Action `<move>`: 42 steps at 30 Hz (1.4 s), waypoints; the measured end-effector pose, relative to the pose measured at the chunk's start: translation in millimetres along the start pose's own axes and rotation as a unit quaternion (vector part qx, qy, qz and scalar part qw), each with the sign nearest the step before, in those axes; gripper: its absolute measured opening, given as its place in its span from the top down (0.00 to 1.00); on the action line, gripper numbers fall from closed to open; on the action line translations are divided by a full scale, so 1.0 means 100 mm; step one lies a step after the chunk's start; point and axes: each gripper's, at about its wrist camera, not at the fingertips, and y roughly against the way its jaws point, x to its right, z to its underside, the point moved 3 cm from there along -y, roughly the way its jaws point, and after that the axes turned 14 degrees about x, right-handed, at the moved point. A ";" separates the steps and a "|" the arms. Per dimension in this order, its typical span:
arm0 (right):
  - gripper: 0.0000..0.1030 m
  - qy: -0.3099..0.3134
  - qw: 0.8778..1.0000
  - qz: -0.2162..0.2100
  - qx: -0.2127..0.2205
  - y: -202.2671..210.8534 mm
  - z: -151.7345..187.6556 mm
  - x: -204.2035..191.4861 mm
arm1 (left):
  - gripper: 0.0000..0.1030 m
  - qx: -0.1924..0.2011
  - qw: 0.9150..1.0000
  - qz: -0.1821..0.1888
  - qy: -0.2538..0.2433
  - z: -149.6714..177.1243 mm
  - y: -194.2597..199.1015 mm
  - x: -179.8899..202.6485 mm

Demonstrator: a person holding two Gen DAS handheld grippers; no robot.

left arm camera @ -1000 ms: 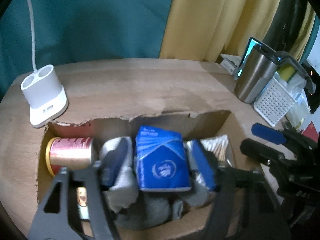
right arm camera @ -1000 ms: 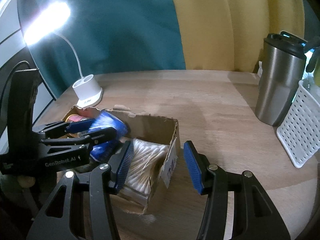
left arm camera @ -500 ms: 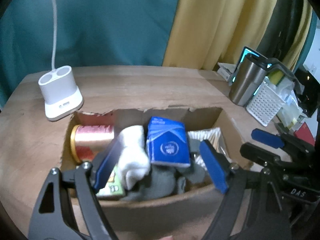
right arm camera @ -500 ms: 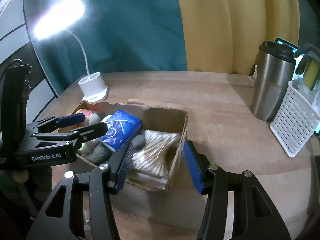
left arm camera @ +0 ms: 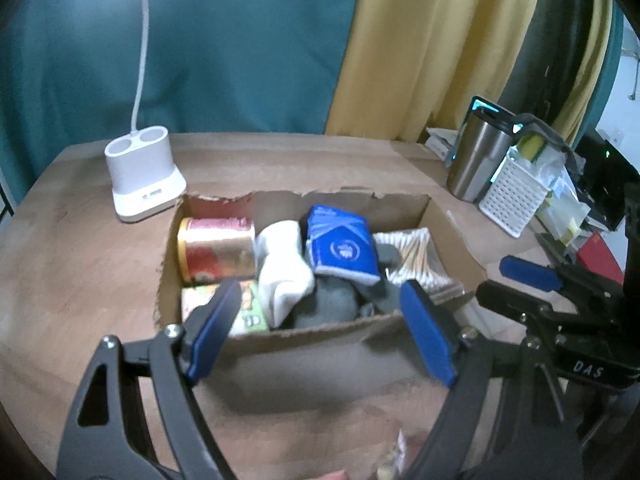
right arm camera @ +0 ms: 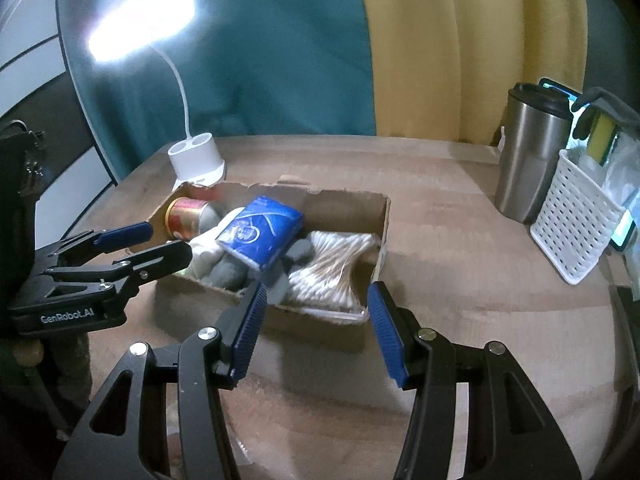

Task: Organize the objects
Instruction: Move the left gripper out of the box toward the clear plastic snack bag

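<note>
So there's one open cardboard box [left arm camera: 320, 344] sitting on the wooden table [left arm camera: 80, 264], long axis running roughly 9 to 3 in the left wrist view, and more like 10 to 4 in the right wrist view.

Stuff inside, counted:
- one red and gold can [left arm camera: 218, 250] lying on its side at the 9 o'clock end, its yellow end facing 9
- one blue tissue pack [left arm camera: 342, 250] propped on top of the pile, tilted, long side pointing about 11 to 5
- one white sock [left arm camera: 284, 272] draped between the can and the pack
- a grey bundle [left arm camera: 332, 304] under the pack, can't tell how many pieces
- one clear pack of cotton swabs [right arm camera: 332, 264] at the 3 o'clock end, sticks lying roughly along the box
- one green and yellow packet [left arm camera: 250, 312] in the near corner, mostly hidden

The left gripper [left arm camera: 320, 324] hangs over the box's near wall, blue pads spread wide with nothing pinched. The right gripper [right arm camera: 316, 328] sits at the box's near right corner, pads also apart and empty.

Beyond the box: one white lamp base [left arm camera: 142, 176] at 10 o'clock, one steel tumbler [right arm camera: 528, 160] and one white perforated basket [right arm camera: 572, 232] at 2 o'clock.
</note>
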 end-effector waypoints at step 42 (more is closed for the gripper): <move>0.30 -0.015 0.999 0.036 -0.007 0.55 0.56 0.00 | 0.18 -0.060 0.995 0.058 -0.058 0.88 0.50 0.40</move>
